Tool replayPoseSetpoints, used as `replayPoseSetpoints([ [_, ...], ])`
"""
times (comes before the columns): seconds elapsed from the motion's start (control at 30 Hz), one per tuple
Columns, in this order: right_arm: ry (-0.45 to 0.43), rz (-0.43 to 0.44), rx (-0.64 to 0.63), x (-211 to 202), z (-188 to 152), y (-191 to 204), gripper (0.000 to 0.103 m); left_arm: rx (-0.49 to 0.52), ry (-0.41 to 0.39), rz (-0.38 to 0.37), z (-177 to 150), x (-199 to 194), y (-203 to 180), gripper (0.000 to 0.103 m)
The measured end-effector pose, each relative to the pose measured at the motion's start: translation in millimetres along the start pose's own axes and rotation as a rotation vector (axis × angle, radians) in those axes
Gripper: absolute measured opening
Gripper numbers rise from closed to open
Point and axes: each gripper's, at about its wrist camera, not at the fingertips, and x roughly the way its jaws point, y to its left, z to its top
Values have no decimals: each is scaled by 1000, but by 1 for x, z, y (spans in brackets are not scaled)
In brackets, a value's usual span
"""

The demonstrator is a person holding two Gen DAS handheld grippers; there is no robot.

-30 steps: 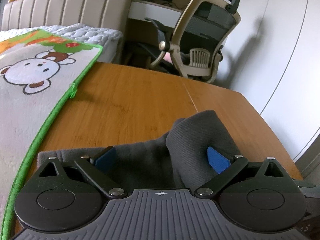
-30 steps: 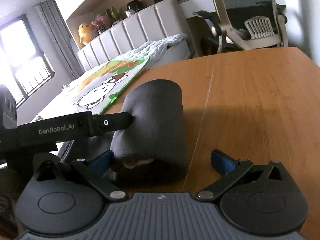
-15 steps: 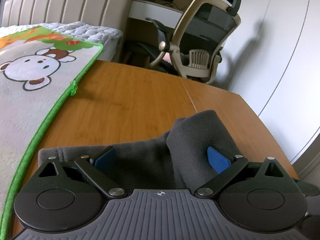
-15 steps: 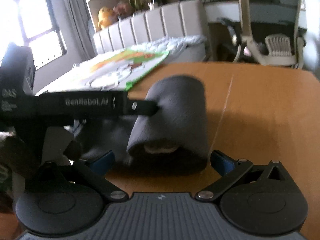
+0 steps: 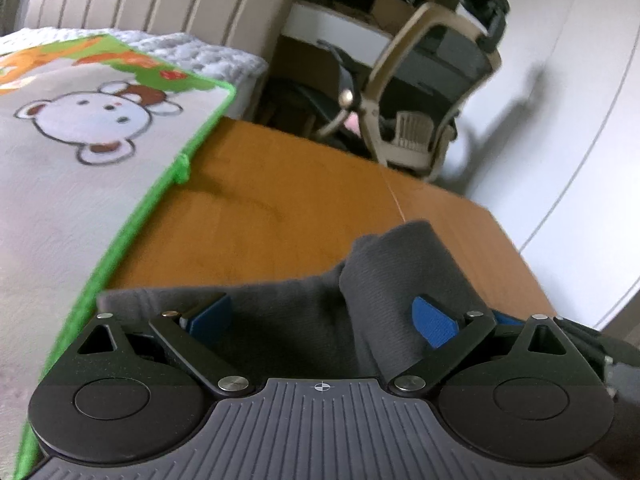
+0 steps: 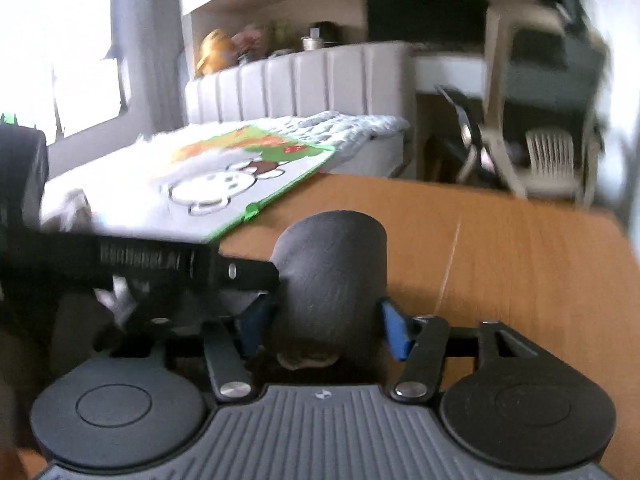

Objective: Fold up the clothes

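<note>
A dark grey garment (image 5: 288, 320) lies on the wooden table (image 5: 304, 200), one part raised into a rolled fold (image 6: 336, 264). My left gripper (image 5: 322, 316) stands wide open over the cloth, its right blue pad (image 5: 436, 322) against the side of the fold. In the right wrist view one left finger (image 6: 240, 272) reaches in from the left and pokes into the fold. My right gripper (image 6: 326, 328) is closing around the fold's near end, and its blue pads (image 6: 394, 336) touch both sides.
A white play mat (image 5: 80, 168) with a bear print and green edging covers the table's left part. An office chair (image 5: 432, 92) and a bed with a padded headboard (image 6: 304, 80) stand beyond the far edge. Bare wood (image 6: 520, 248) lies right of the fold.
The right gripper's jaws have narrowed from wide open to flanking the rolled fold, and its view has rolled and lifted. The left gripper shifted slightly, still open.
</note>
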Motion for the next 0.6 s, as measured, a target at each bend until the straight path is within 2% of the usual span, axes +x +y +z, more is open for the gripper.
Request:
replayPoseSetpoints([
  [0.13, -7, -75, -253, 0, 0, 41, 55, -18, -61, -13, 14, -17, 4, 100],
  [0.23, -39, -119, -450, 2, -9, 75, 55, 27, -60, 11, 16, -17, 0, 100],
  [0.3, -55, -104, -496, 2, -11, 85, 59, 52, -44, 46, 14, -12, 0, 100],
  [0.37, -63, -54, -465, -2, -8, 82, 62, 51, -37, 70, 10, -7, 6, 101],
  [0.43, -71, -21, -385, -6, -4, 70, 73, 31, -35, 88, 8, -6, 15, 101],
  [0.47, -76, -13, -340, -8, -2, 64, 82, 24, -35, 96, 7, -5, 18, 101],
  [0.6, -44, 38, -122, -1, 6, 35, 89, 15, -36, 102, 7, -6, 25, 101],
])
